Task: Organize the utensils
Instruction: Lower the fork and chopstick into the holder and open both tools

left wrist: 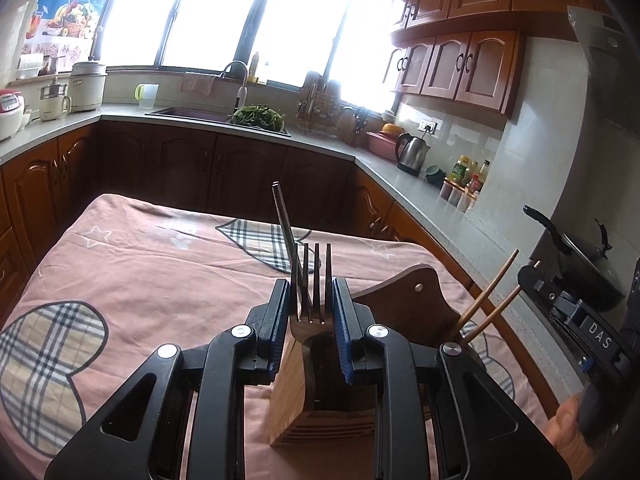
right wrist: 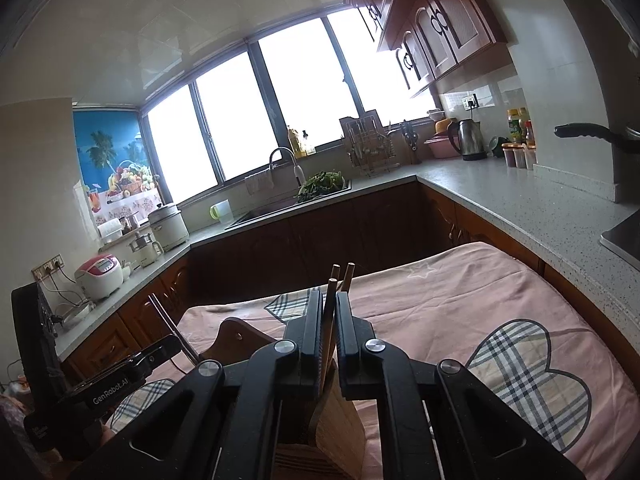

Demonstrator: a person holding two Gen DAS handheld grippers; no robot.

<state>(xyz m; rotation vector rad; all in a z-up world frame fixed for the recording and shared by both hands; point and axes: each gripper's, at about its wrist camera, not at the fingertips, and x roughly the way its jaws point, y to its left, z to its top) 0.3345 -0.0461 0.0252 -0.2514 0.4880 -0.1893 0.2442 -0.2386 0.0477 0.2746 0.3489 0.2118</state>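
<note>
I am clamping left tongs [left wrist: 311, 312] on one fork [left wrist: 312, 280]; right tongs [right wrist: 329, 332] are gripping one of three chopsticks [right wrist: 330, 312] above the wooden holder [left wrist: 288, 380].

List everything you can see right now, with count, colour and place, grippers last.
fork: 1, silver, tines up between the left gripper's fingers, above the holder
metal handle: 1, silver, slanting up behind the fork
chopsticks: about 3, brown, standing in the holder, between the right gripper's fingers
utensil holder: 1, light wood, on the table
tablecloth: 1, pink with plaid hearts
kettle: 1, steel, right counter
rice cooker: 1, white and red, left counter
left gripper: black, blue pads
right gripper: black
</note>
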